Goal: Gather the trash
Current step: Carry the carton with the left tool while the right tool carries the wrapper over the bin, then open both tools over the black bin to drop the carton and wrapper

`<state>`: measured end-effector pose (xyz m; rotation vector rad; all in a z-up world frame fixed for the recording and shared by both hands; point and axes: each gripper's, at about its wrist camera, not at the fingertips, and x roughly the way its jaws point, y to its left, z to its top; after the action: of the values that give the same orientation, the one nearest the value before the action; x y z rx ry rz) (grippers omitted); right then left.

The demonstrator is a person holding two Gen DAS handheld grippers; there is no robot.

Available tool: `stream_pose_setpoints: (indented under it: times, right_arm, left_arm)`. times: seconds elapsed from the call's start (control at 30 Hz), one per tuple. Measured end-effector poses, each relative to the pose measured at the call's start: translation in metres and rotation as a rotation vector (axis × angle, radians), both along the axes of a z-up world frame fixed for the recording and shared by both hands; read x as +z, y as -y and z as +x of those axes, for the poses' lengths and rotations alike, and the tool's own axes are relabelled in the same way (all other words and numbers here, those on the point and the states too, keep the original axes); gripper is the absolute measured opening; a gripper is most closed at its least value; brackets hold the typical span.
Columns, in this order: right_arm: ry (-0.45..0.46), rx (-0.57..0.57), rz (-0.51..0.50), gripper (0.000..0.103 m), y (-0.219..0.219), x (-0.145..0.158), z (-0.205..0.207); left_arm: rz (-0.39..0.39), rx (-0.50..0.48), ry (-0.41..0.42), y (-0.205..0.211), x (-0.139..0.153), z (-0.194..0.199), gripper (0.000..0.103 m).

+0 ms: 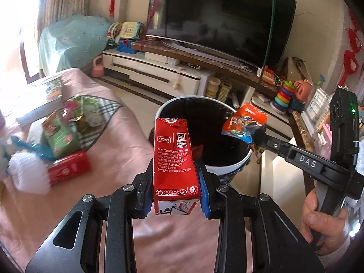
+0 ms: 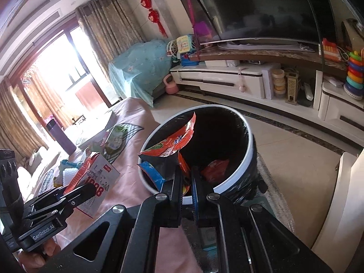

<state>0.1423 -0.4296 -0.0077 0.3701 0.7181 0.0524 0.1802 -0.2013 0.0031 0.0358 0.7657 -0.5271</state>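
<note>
Left wrist view shows the tabletop (image 1: 109,104) under a pink cloth, with the bin (image 1: 227,170) standing just beyond its edge. The left claw (image 1: 175,182) is clamped on a red carton (image 1: 174,157), held upright near the bin rim but still over the cloth. The right claw (image 1: 259,136) is pressed together on an orange wrapper (image 1: 244,122), which hangs over the bin mouth.

To do this step well, I think each claw should be fully above the dark opening before it lets go; the carton needs to travel further than the wrapper.

Only this view shows more trash on the tabletop: a green carton (image 1: 60,136) and a red pack (image 1: 70,168). Only the right wrist view shows inside the bin, where a red piece (image 2: 215,167) already lies.
</note>
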Motion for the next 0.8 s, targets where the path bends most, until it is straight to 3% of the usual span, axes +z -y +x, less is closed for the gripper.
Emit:
stream_pose_setpoints:
  times: [0.8]
  right_arm:
    - [-0.078,-0.022,-0.036,0.008,0.029,-0.008,0.049]
  left_arm:
    - [0.037,-0.067,-0.062,0.058,-0.014,0.059,0.031]
